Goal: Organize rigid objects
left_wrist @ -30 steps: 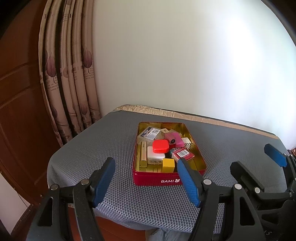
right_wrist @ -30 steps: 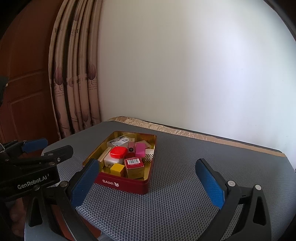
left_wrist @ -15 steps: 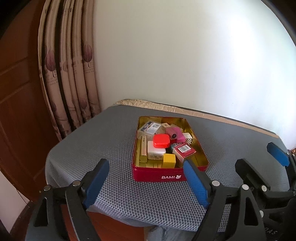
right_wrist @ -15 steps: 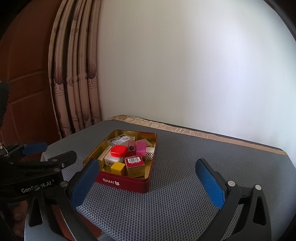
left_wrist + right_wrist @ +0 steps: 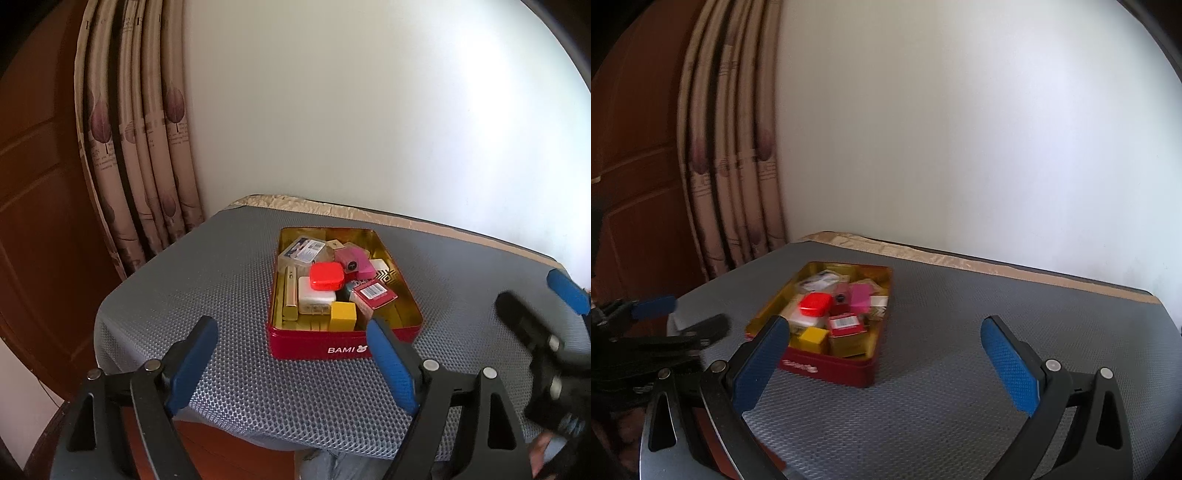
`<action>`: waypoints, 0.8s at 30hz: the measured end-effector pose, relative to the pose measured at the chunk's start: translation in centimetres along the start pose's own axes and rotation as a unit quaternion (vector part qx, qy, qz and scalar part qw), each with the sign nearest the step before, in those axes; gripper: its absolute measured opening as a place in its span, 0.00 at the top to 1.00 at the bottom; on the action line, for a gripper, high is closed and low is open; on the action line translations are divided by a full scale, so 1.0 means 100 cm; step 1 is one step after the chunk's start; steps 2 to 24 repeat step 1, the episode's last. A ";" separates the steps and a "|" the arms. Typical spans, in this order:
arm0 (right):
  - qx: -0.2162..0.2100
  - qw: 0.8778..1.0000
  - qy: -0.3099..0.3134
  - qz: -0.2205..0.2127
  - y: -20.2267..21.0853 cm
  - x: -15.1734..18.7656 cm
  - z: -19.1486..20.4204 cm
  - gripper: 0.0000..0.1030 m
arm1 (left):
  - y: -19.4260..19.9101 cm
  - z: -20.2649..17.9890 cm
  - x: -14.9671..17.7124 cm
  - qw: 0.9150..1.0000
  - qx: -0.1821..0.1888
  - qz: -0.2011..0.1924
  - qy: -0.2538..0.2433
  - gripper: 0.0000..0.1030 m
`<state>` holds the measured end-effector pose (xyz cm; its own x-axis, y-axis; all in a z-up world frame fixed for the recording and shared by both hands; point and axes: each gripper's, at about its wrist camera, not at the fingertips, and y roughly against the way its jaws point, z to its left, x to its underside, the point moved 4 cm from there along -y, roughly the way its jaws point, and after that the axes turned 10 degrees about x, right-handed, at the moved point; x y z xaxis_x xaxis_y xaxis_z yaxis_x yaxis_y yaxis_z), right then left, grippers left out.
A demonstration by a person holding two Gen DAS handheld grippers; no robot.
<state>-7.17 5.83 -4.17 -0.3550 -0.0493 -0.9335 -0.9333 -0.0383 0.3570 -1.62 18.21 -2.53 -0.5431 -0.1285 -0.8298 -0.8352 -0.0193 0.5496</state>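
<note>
Hovering at lower frame: left gripper (image 5: 288, 334), jaws spread wide after just opening, nothing between them. Right gripper (image 5: 886, 334) likewise spread, empty. Red tin (image 5: 317, 347) at centre of grey mat (image 5: 207, 280), crammed with small boxes, red case (image 5: 327, 275) topmost.

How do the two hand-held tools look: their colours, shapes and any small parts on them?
Both are alike. The left tool has a black plastic frame with triangular cut-outs, round silver pivot pins, and two flat fingers faced with blue textured pads. The right tool has the same build, with diamond-patterned blue pads. No cables or sleeves can be seen.
</note>
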 end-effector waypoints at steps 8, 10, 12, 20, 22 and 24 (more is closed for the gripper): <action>0.010 1.000 -0.004 0.007 -0.006 0.000 -0.009 0.00 | 0.000 -0.001 0.000 1.000 0.000 0.003 0.000 0.18; 0.010 1.000 -0.004 0.007 -0.006 0.000 -0.009 0.00 | 0.000 -0.001 0.000 1.000 0.000 0.003 0.000 0.18; 0.010 1.000 -0.004 0.007 -0.006 0.000 -0.009 0.00 | 0.000 -0.001 0.000 1.000 0.000 0.003 0.000 0.18; 0.010 1.000 -0.004 0.007 -0.006 0.000 -0.009 0.00 | 0.000 -0.001 0.000 1.000 0.000 0.003 0.000 0.18; 0.010 1.000 -0.004 0.007 -0.006 0.000 -0.009 0.00 | 0.000 -0.001 0.000 1.000 0.000 0.003 0.000 0.18; 0.010 1.000 -0.004 0.007 -0.006 0.000 -0.009 0.00 | 0.000 -0.001 0.000 1.000 0.000 0.003 0.000 0.18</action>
